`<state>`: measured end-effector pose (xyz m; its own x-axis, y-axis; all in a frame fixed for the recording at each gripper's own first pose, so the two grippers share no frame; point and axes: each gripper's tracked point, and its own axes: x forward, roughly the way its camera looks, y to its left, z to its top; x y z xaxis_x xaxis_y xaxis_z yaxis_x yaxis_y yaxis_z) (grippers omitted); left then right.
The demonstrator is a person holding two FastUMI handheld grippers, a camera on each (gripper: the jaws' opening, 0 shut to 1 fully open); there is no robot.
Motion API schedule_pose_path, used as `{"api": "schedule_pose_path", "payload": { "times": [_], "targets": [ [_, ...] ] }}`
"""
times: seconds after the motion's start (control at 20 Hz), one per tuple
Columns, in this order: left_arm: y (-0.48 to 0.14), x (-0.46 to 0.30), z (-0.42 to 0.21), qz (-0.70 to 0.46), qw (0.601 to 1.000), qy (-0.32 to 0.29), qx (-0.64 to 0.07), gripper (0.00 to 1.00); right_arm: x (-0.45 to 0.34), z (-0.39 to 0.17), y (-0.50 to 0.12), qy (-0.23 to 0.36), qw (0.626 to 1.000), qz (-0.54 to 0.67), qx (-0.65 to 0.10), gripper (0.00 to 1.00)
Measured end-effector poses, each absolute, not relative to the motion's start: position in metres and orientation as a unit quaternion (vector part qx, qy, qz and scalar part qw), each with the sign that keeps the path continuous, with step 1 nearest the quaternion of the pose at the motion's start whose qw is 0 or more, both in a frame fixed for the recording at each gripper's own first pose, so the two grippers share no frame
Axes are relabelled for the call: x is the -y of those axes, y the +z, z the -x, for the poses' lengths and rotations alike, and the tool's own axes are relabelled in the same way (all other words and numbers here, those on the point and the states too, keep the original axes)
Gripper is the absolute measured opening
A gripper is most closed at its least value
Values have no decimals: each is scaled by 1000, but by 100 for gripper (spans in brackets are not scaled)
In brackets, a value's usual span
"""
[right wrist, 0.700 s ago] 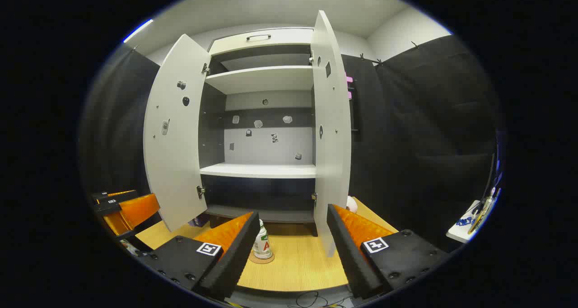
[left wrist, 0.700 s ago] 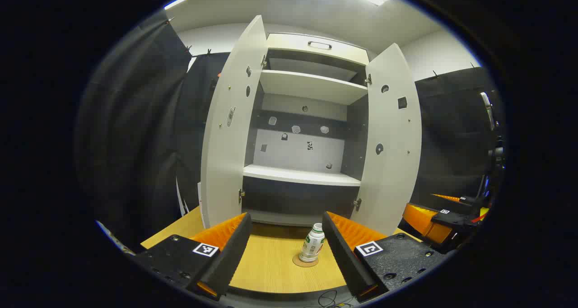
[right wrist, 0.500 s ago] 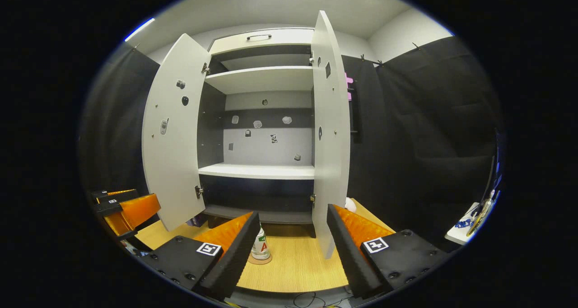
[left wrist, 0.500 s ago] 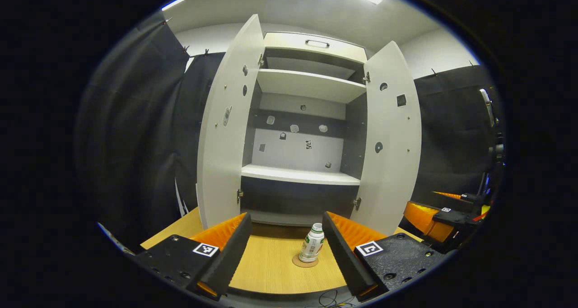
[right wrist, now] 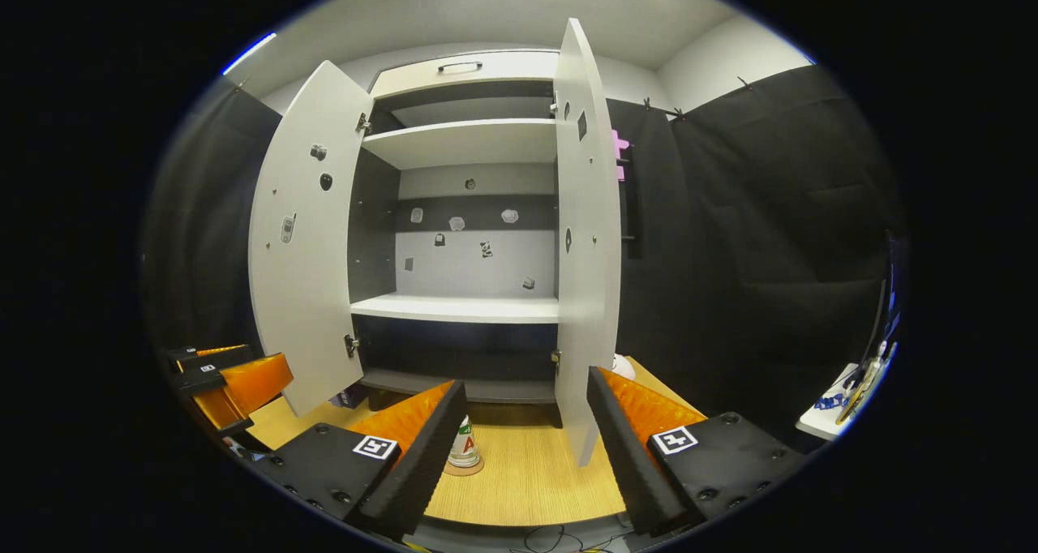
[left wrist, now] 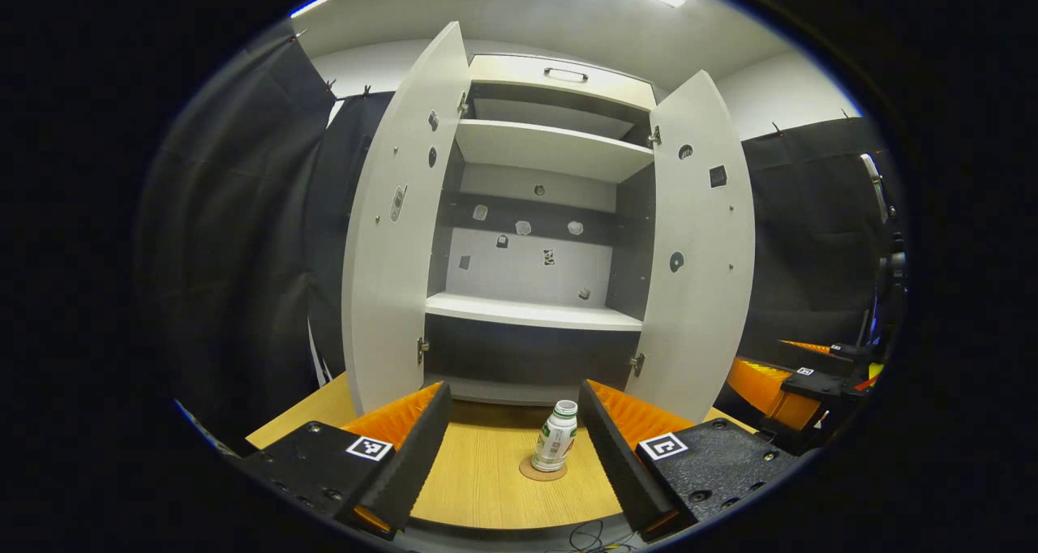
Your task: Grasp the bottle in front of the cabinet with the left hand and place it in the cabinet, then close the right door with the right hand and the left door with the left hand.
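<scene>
Left gripper (left wrist: pixel 511 447) fingers apart, empty; the bottle (left wrist: pixel 555 446) stands upright on a coaster (left wrist: pixel 542 472) on the table (left wrist: pixel 486 480) beyond. Right gripper (right wrist: pixel 519 447), also apart, half hides the bottle (right wrist: pixel 464 443). Behind, the cabinet (left wrist: pixel 535 212) doors stand wide.

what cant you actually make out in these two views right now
- Bottle: in the right gripper view its left side is hidden behind the right gripper's own finger.
- Bottle label: too small to read in the left gripper view.
- Small marks on the cabinet's back panel: too small to identify.
- Bottom compartment: dark, contents unclear.
- Items on the white ledge: squeezed at the right gripper view's edge.
</scene>
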<state>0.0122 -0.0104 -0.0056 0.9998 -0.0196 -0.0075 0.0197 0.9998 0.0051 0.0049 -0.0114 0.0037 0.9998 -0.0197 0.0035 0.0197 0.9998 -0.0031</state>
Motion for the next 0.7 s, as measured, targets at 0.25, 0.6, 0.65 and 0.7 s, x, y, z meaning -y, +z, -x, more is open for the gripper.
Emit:
{"api": "schedule_pose_path", "payload": {
  "times": [0.25,0.6,0.65,0.7],
  "targets": [
    [-10,10,-13,-3,1000,-5,-8,95,9,-5,-2,-8,1000,1,-3,98],
    [-28,20,-24,-14,1000,-15,-6,96,15,-2,-2,-13,1000,4,-7,98],
    [-32,24,-27,-19,1000,-21,-3,96,18,-1,-2,-15,1000,3,-7,98],
    [-36,29,-32,-23,999,-28,-3,95,19,-1,-1,-17,1000,4,-7,98]
  ]
}}
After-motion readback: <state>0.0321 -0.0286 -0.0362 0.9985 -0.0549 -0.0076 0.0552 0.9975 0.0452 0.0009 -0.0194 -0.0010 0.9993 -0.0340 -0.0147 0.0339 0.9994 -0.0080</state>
